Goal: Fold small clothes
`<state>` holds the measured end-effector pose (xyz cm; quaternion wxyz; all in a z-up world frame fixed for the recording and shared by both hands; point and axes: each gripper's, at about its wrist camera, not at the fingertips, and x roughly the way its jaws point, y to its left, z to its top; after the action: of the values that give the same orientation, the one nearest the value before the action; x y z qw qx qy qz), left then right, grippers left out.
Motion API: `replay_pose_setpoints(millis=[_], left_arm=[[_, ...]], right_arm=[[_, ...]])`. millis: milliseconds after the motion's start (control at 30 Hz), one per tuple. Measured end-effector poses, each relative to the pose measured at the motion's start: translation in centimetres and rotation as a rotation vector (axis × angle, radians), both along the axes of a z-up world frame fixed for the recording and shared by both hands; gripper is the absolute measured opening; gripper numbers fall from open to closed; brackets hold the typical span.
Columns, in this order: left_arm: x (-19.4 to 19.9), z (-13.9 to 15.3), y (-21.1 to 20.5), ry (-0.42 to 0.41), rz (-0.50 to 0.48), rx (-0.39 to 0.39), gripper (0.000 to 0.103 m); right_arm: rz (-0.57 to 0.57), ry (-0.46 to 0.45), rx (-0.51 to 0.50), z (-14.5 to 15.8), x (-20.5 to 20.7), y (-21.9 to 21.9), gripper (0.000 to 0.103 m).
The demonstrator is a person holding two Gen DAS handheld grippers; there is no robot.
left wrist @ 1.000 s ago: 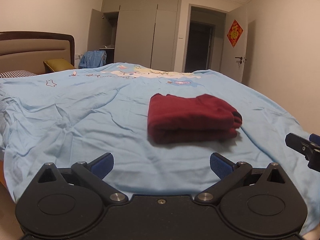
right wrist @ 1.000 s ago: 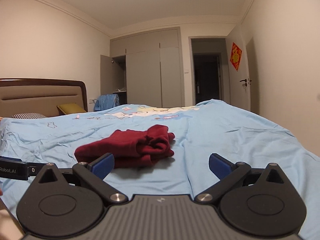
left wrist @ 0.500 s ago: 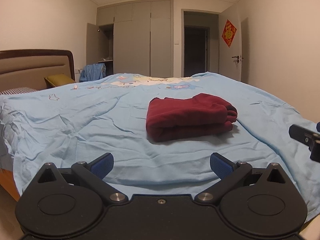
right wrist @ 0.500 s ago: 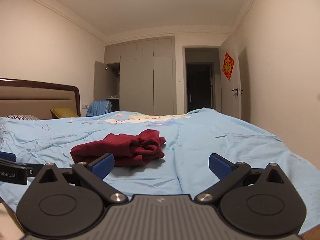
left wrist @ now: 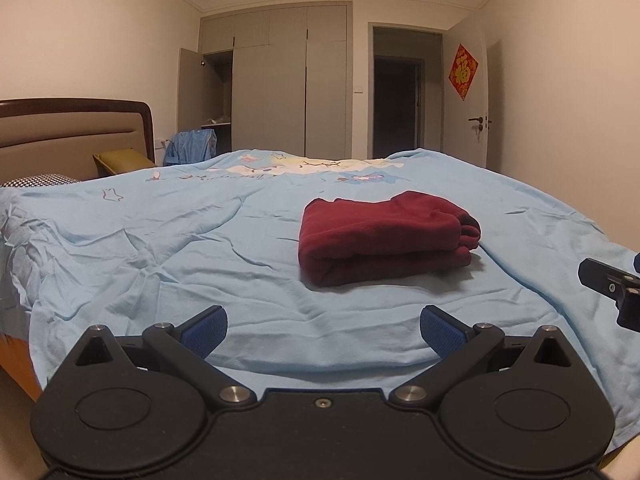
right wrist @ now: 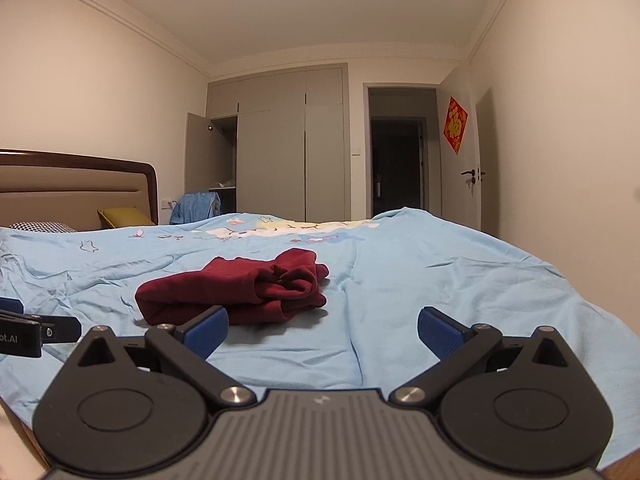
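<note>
We see open blue bedspread (left wrist: 168, 248) all around the folded red garment (left wrist: 384, 236): clear approach from front, left and right. Only obstacles: headboard (left wrist: 72, 128) and pillows (left wrist: 36, 180), well apart at far left.

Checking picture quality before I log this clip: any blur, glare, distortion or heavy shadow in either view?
Left wrist view: sharp, no glare; fisheye bends the walls, dark corners; soft shadow under the red garment on the bed; left gripper open. Right wrist view: sharp, warm dim light, same bending; the garment is clear; right gripper open.
</note>
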<state>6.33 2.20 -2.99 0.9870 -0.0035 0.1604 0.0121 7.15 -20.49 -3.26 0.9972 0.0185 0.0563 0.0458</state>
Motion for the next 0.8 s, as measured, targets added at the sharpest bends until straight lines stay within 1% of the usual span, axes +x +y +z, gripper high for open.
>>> replay_pose_setpoints(millis=[800], left_arm=[[0.11,0.01,-0.08,0.003,-0.001,0.004,0.102]], right_arm=[[0.001,0.027,0.003,-0.29,0.54,-0.04,0.103]])
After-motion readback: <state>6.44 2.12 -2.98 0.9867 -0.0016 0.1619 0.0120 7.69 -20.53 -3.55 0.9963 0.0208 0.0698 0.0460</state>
